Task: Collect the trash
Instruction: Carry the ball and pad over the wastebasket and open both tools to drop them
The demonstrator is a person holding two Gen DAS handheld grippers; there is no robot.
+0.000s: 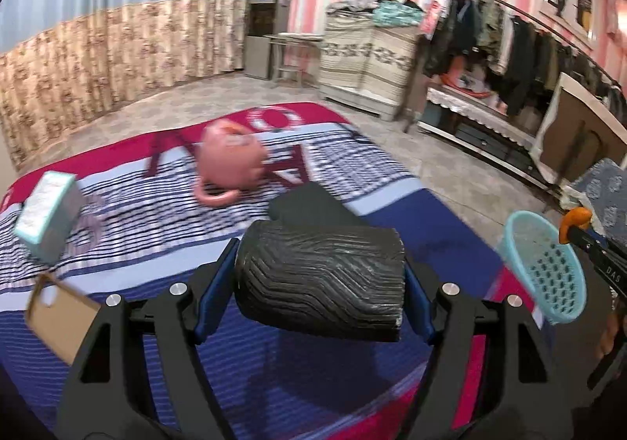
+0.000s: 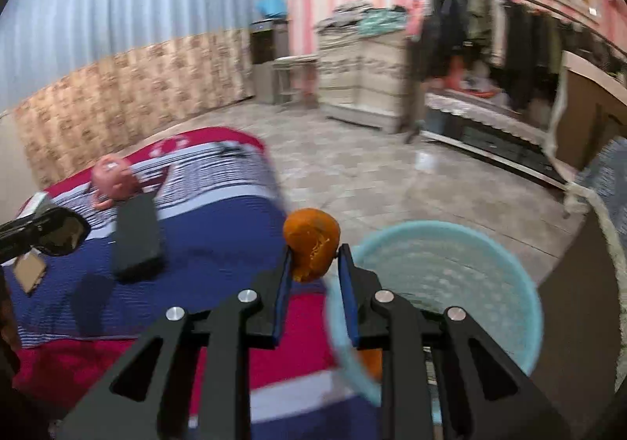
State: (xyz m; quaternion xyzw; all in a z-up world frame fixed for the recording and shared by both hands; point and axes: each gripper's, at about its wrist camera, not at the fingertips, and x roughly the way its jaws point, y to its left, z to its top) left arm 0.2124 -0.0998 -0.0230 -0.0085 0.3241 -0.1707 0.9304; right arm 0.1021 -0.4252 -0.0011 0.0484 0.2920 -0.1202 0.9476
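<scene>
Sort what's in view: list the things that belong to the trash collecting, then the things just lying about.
Part of the job:
- orange peel, held in the right gripper
- black ridged piece, held in the left gripper
- light blue bin

Just lying about:
- pink teapot
- tissue box
- cardboard piece
- striped blanket

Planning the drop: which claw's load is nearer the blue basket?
The right claw, pinching the orange peel right beside the blue basket rim. The left claw grips a black ridged block over the bed.
</scene>
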